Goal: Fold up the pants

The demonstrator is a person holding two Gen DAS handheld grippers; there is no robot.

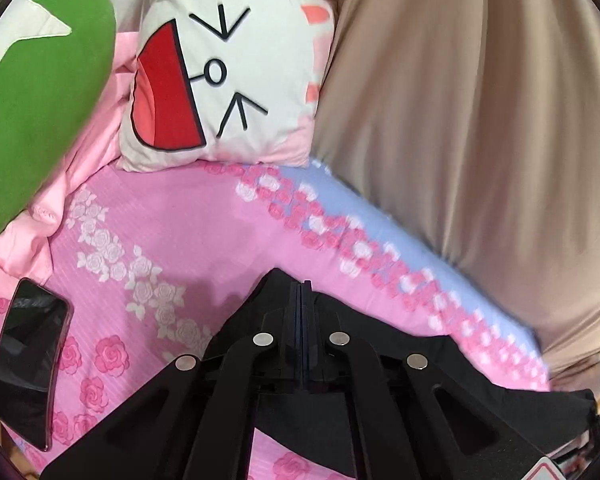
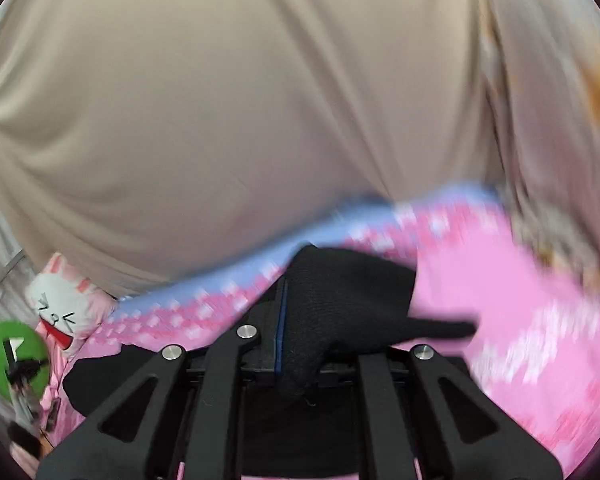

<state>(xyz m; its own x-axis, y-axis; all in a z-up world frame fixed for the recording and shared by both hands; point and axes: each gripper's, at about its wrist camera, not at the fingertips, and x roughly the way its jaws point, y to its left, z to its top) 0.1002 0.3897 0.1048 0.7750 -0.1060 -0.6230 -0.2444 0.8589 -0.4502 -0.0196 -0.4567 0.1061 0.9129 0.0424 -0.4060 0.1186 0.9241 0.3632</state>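
Pants (image 2: pixel 352 288) were pinched in both your left gripper (image 1: pixel 302 292) and right gripper (image 2: pixel 288 280), lifted over the pink bedsheet (image 1: pixel 180 232); folding looked barely begun.
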